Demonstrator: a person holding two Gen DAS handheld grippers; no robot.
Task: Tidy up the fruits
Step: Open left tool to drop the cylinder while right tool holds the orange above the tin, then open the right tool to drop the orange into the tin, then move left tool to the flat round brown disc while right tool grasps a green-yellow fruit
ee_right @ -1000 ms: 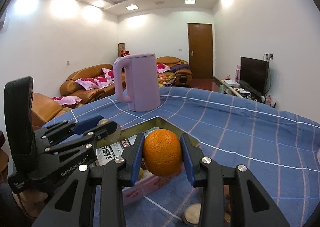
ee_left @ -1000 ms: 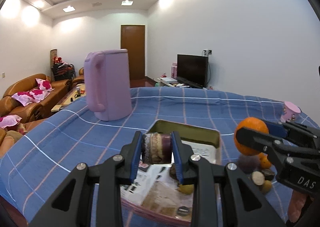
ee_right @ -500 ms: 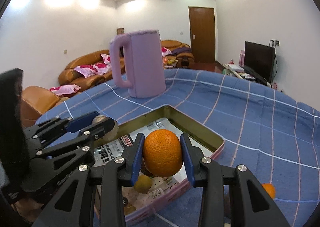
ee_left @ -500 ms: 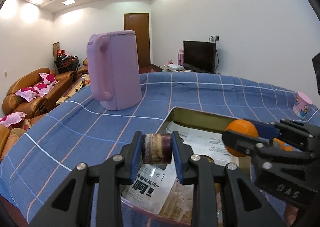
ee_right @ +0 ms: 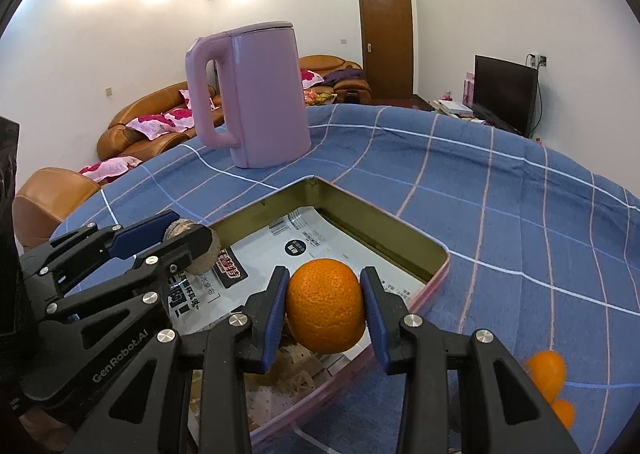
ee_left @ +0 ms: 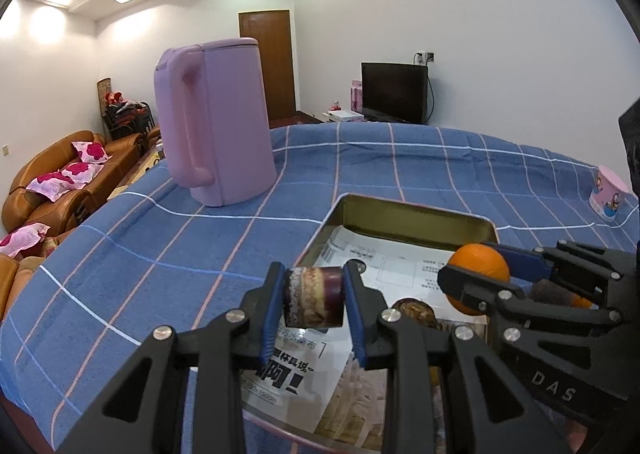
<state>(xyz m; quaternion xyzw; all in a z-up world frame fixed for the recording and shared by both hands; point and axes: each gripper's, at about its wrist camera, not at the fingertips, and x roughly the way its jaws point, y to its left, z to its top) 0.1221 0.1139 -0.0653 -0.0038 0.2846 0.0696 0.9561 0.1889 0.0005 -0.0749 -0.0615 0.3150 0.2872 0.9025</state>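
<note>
Over the tin tray [ee_right: 434, 254], grippers hold an orange [ee_right: 325, 306] and a purple fruit [ee_left: 314, 297].

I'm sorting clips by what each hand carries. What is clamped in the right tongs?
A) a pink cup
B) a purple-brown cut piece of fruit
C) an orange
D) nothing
C: the right tongs press their blue pads on both sides of the orange, above the paper-lined tin tray.

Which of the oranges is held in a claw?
The large orange between the right claw's pads, above the tin. The two small oranges lie on the blue cloth.
</note>
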